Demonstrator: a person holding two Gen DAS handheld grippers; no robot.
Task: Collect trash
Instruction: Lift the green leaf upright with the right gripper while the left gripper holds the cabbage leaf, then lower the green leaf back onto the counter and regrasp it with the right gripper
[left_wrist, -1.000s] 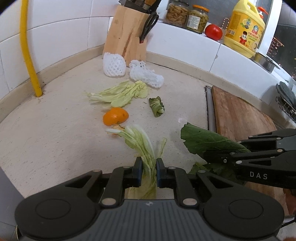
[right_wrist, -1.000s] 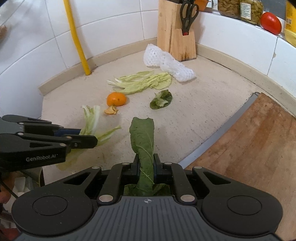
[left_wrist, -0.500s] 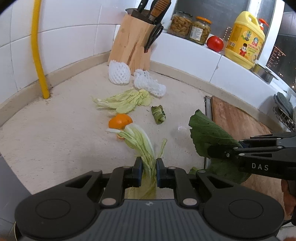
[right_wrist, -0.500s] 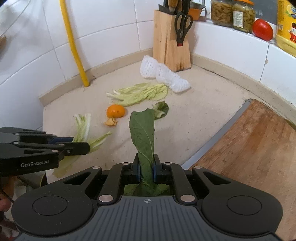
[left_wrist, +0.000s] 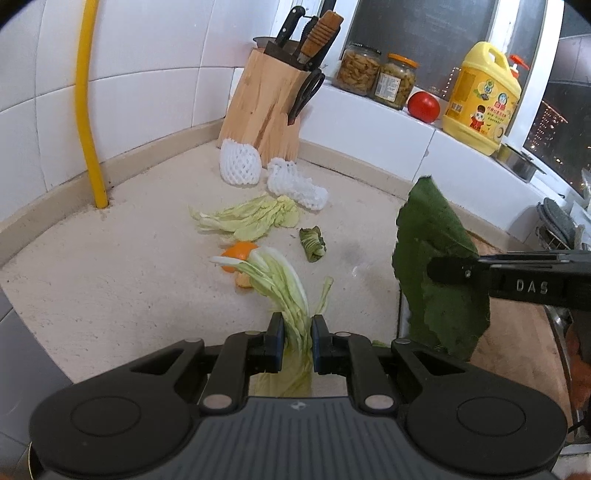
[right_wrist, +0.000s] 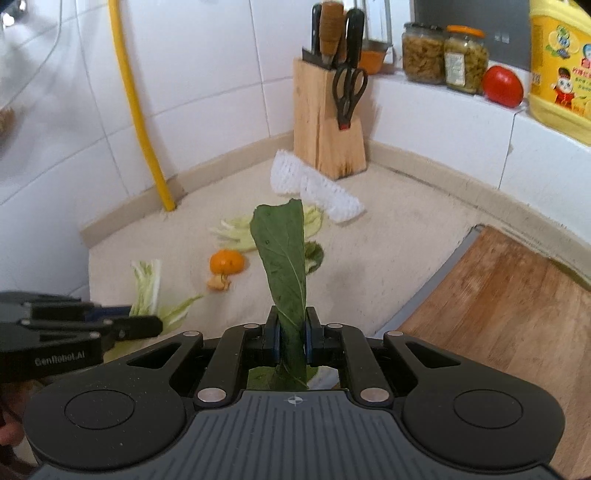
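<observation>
Both grippers have risen. Left gripper (left_wrist: 294, 328): jaws clamped on pale cabbage stalks (left_wrist: 284, 288), tips trailing near the desk (left_wrist: 110, 280). Right gripper (right_wrist: 290, 328): jaws clamped on dark leaf (right_wrist: 282, 251), now clear. Both scraps appear ready for carrying off.

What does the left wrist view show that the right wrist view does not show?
Only the left wrist view shows the metal bowl and dish rack at far right. Only the right wrist view shows an orange cup behind the knife block. Both show the left gripper shut on pale cabbage stalks, the right gripper shut on a dark green leaf, and the orange.
</observation>
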